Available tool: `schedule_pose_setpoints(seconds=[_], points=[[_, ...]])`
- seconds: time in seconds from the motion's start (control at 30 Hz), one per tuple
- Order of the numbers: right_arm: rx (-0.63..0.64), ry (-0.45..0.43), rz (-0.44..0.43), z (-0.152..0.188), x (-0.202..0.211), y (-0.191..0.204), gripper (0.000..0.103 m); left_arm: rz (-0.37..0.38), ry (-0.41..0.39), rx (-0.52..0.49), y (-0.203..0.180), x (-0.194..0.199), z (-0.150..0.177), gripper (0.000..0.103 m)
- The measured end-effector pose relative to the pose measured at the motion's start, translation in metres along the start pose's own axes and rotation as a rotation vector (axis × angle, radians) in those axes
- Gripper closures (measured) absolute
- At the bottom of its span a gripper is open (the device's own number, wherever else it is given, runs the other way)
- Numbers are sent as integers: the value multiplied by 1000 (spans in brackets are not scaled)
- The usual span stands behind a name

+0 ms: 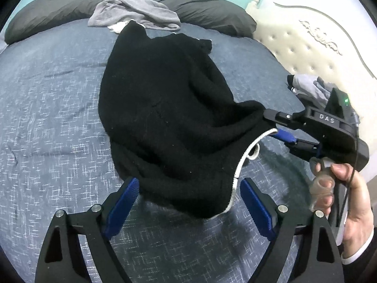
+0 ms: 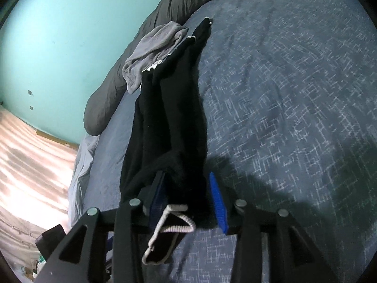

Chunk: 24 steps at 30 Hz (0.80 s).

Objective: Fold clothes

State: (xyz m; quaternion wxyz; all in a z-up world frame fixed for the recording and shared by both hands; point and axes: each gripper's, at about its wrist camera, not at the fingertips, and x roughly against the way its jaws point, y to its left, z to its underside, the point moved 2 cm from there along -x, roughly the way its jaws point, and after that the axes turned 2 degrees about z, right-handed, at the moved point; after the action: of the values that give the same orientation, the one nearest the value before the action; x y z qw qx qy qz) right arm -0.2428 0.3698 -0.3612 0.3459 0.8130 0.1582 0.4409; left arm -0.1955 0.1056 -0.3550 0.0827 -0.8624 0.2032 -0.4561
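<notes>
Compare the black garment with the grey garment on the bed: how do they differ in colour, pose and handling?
The black garment is black with a white-trimmed edge; the grey garment is plain grey. The black one lies stretched out along the blue bedspread; the grey one lies crumpled by the dark pillow. The right gripper pinches the black one; nothing holds the grey one. Both lie on the bed.

You've got a black knit garment (image 1: 162,99) with white-trimmed edge (image 1: 238,169) stretched lengthwise on the bed (image 1: 51,89), its far end touching a crumpled grey garment (image 1: 139,14) near the bed's dark pillow (image 1: 59,7).
</notes>
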Motion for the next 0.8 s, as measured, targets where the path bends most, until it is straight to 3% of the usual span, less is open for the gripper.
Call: schedule_pose_setpoints(seconds=[0.5, 0.63, 0.8], points=[[-99, -59, 57, 2, 29, -23, 64, 9, 40, -78, -22, -15, 1, 13], [-94, -56, 59, 3, 28, -25, 64, -2, 59, -92, -22, -24, 1, 36], [-75, -36, 52, 5, 20, -23, 64, -13, 79, -102, -16, -31, 4, 51]])
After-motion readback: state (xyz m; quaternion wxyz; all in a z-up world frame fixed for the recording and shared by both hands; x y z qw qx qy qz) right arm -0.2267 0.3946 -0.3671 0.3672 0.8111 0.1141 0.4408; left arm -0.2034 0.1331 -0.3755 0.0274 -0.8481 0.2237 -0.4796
